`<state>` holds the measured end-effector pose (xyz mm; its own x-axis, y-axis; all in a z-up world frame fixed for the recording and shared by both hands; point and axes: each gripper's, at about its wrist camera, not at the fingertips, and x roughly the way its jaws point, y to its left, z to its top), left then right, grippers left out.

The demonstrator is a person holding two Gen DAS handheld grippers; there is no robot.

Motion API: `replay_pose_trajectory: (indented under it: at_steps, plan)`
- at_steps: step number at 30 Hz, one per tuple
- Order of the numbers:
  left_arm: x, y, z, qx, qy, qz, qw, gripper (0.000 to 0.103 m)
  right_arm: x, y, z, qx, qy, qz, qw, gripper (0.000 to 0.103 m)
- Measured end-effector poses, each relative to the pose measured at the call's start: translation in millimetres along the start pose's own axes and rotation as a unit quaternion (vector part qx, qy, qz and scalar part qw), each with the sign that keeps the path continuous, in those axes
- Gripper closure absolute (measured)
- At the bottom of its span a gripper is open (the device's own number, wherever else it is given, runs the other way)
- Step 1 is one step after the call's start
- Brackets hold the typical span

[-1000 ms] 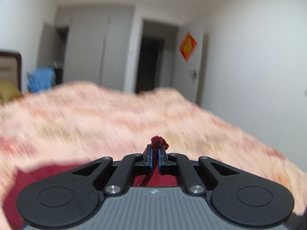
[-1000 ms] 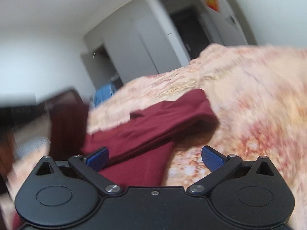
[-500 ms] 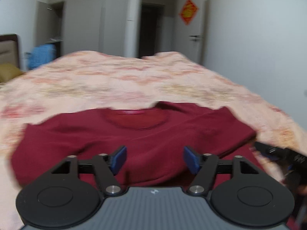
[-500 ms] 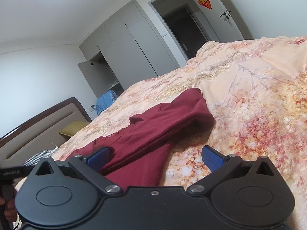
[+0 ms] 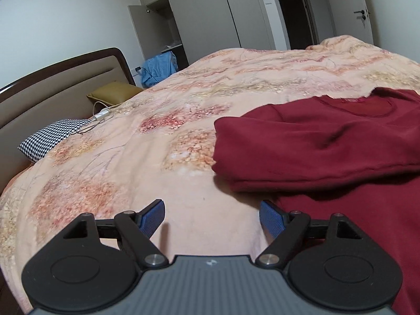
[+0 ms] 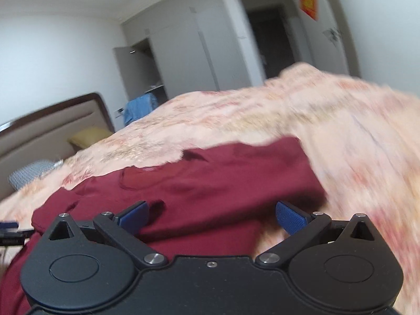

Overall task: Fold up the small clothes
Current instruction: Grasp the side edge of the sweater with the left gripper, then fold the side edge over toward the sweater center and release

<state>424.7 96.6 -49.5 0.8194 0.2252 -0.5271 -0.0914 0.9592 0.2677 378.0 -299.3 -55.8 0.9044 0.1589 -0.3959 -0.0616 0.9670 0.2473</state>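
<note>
A dark red sweater [image 5: 328,141] lies flat on the floral bedspread [image 5: 162,131], with its left sleeve folded across the chest and its neckline facing away. My left gripper [image 5: 212,218] is open and empty, low over the bedspread just left of the sweater's lower left edge. In the right wrist view the sweater [image 6: 199,197] fills the middle. My right gripper [image 6: 211,216] is open and empty, just above the sweater's lower right part. This view is blurred.
A brown headboard [image 5: 60,78] stands at the left with a checked pillow [image 5: 50,139], a mustard pillow [image 5: 113,93] and a white charger cable [image 5: 101,115]. A blue garment [image 5: 157,68] hangs by the wardrobe. Doors stand at the far wall.
My left gripper let go of the red sleeve, opened and swung left to the sweater's left edge. My right gripper stayed open and moved over the sweater.
</note>
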Motion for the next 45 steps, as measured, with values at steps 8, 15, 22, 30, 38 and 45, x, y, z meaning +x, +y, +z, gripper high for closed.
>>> replay_pose_trajectory:
  at_steps: [8, 15, 22, 30, 38, 45]
  plan:
    - [21.8, -19.1, 6.7, 0.062, -0.053, 0.019, 0.9965, 0.02, 64.9, 42.1, -3.9, -0.099, 0.074, 0.013, 0.992, 0.0]
    - [29.5, -17.2, -4.1, 0.06, -0.083, 0.055, 0.9932, 0.021, 63.2, 40.1, -14.1, -0.102, 0.057, 0.012, 0.993, 0.0]
    - [26.1, -24.2, -0.4, 0.108, -0.103, 0.029, 0.9884, 0.063, 63.6, 38.5, -13.3, -0.098, 0.057, 0.015, 0.993, 0.0]
    - [23.7, 0.9, 5.9, 0.0, -0.065, -0.006, 0.9978, 0.093, 63.3, 38.6, -13.5, -0.099, 0.057, 0.014, 0.993, 0.0]
    - [35.2, 6.4, 0.1, -0.034, -0.022, -0.017, 0.999, 0.091, 62.9, 38.3, -13.7, -0.099, 0.056, 0.014, 0.993, 0.0]
    - [1.5, 16.1, -13.7, -0.058, -0.02, -0.009, 0.9981, 0.025, 53.1, 32.9, -10.3, -0.08, 0.047, 0.019, 0.995, 0.0]
